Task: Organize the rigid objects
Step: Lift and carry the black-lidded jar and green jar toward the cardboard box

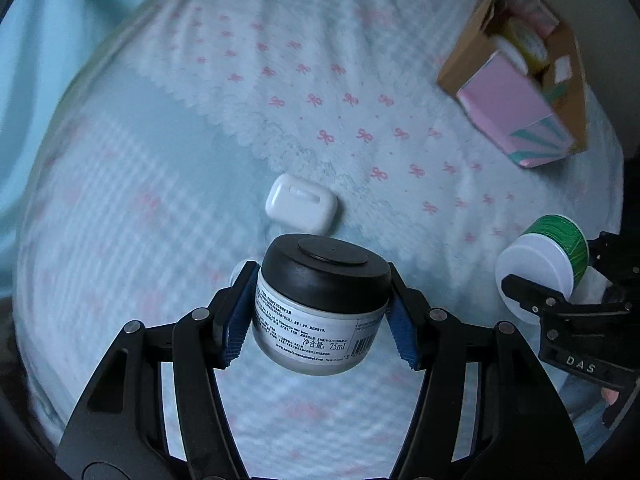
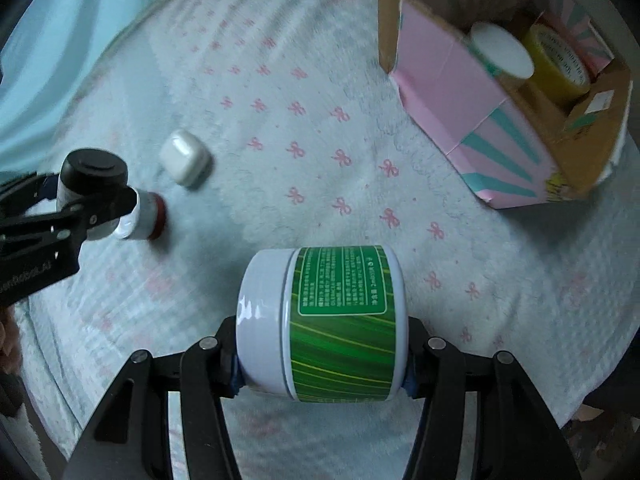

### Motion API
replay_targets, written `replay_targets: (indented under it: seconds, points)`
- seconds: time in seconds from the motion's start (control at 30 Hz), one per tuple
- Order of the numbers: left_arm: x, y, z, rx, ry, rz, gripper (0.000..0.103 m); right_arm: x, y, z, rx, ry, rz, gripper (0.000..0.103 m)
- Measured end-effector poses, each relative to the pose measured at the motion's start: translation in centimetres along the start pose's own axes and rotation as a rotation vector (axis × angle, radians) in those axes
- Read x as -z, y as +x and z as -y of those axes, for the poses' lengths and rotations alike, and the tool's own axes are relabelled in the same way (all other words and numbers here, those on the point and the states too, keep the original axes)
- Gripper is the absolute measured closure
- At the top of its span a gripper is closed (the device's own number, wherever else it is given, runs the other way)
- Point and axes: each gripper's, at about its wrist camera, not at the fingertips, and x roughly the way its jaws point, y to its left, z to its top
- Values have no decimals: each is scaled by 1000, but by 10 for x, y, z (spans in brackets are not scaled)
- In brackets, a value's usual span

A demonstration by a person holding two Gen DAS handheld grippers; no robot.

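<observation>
Clamped between the blue pads of the left hand-held gripper [image 1: 322, 304] is a black-lidded jar [image 1: 320, 304], upright with a slight tilt, its white label reading 75ml. It hangs above the bed cover [image 1: 160, 200], which is pale blue with pink bows. Just beyond it a white earbud case [image 1: 301, 204] lies on the cover. The right hand-held gripper [image 2: 322, 360] grips a green-labelled jar [image 2: 324, 324] by its ends, lying sideways with the white lid to the left. Near the left gripper a small white bottle with a red band [image 2: 146, 216] lies on the cover. Well apart, at the far right, an open cardboard box [image 2: 448, 96] with pink sides holds a white-lidded container [image 2: 502, 50] and a yellow tape roll [image 2: 556, 64].
</observation>
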Motion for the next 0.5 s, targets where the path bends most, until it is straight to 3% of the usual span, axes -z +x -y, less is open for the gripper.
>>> replay_targets:
  seconds: [0.27, 0.5]
  points:
    - [52, -71, -1, -12, -150, 83, 46, 22, -75, -5, -54, -98, 53, 50]
    - [90, -137, 35, -9, -244, 201, 46, 55, -144, -3, -93, -207, 143, 51]
